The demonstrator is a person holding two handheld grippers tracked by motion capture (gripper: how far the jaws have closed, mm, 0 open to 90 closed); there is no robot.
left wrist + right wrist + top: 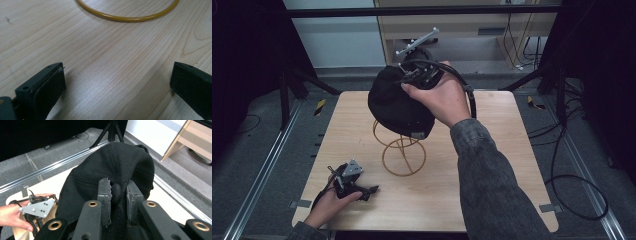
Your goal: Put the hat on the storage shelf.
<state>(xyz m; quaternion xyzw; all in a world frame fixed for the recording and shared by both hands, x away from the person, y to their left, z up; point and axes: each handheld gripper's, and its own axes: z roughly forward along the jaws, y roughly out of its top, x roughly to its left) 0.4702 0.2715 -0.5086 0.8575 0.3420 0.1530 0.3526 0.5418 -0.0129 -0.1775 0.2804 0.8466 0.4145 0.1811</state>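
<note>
Above the yellow wire stand (399, 150) at mid-table, my right gripper (118, 195) pinches the black cap (110, 167) by its crown button; my left gripper (117, 82) rests wide apart on the wooden table (105, 50).

High view overhead, facing forward-down on table (432, 200). Gripper views close-up: left grazes tabletop, right shares left hand (10, 213).

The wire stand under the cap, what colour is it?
The wire stand is mustard yellow, clearest in the left gripper view.
</note>
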